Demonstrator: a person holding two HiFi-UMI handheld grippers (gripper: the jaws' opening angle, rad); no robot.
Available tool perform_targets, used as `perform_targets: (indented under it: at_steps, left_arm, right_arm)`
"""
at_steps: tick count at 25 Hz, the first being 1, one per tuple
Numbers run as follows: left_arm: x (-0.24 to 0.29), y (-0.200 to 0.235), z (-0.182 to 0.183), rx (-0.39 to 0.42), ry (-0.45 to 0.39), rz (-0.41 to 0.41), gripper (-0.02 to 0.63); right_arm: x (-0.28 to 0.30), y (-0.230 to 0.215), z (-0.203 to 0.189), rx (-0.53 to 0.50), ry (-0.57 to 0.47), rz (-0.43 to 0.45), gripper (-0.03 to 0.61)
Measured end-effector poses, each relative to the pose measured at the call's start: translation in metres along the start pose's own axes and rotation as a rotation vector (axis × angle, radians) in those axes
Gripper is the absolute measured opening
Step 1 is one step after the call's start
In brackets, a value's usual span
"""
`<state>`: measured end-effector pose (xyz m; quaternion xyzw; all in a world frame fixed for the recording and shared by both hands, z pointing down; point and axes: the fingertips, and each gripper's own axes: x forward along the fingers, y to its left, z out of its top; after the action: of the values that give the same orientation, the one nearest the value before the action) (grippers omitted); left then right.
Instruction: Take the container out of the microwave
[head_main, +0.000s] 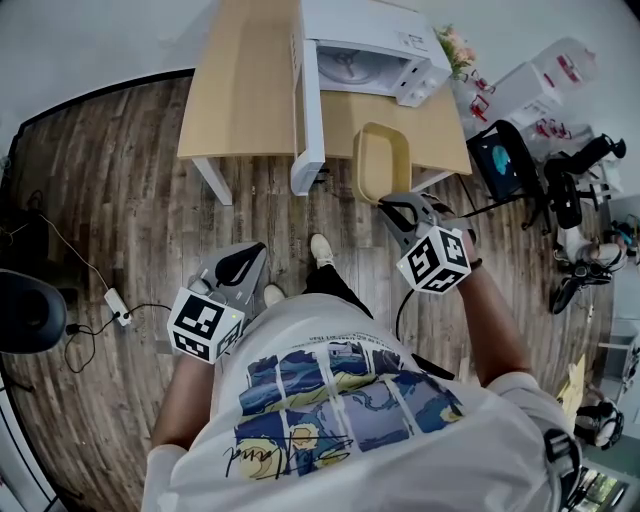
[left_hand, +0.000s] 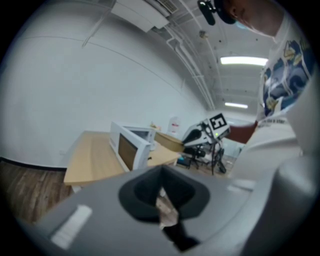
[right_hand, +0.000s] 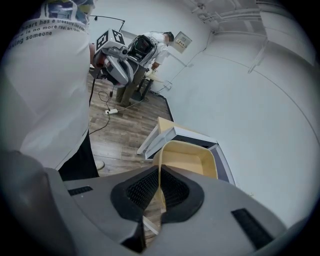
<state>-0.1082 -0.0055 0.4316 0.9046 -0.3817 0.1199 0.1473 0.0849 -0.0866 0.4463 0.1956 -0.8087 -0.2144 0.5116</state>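
— Out in front of the microwave, is that the container?

— Yes. It's clear of the cavity, held over the front edge of the surface, just beside the open door.

— How are you holding it?

— My right claw is clamped on the near rim, with the thin wall pinched between the jaws. I'd say that rim is the only part narrow enough to grip.

— And the other one?

— My left claw hangs low at my side, jaws together on nothing. I judge it isn't needed, so it stays out of the way.
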Motion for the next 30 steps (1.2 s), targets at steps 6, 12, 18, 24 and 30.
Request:
perform_targets:
  at_steps: [6, 12, 18, 24, 30]
  left_arm:
    - [-0.002, -0.003, 0.000, 0.003, 0.006, -0.001, 0.009]
    - [0.000, -0.006, -0.004, 0.006, 0.023, -0.013, 0.008]
    - [0.007, -0.006, 0.000, 0.009, 0.030, -0.030, 0.008]
    - [0.015, -0.007, -0.001, 0.010, 0.042, -0.047, 0.008]
    - [0.024, -0.007, -0.002, 0.006, 0.049, -0.056, 0.008]
  right_arm:
    - [-0.005, 0.000, 0.002, 0.003, -0.005, 0.001, 0.014]
    - [-0.009, 0.001, 0.003, 0.014, -0.011, 0.002, 0.014]
    - [-0.011, 0.000, 0.003, 0.016, -0.013, 0.004, 0.014]
    - [-0.011, 0.001, 0.000, 0.021, -0.010, 0.011, 0.014]
    - [-0.011, -0.001, -0.006, 0.025, -0.008, 0.017, 0.014]
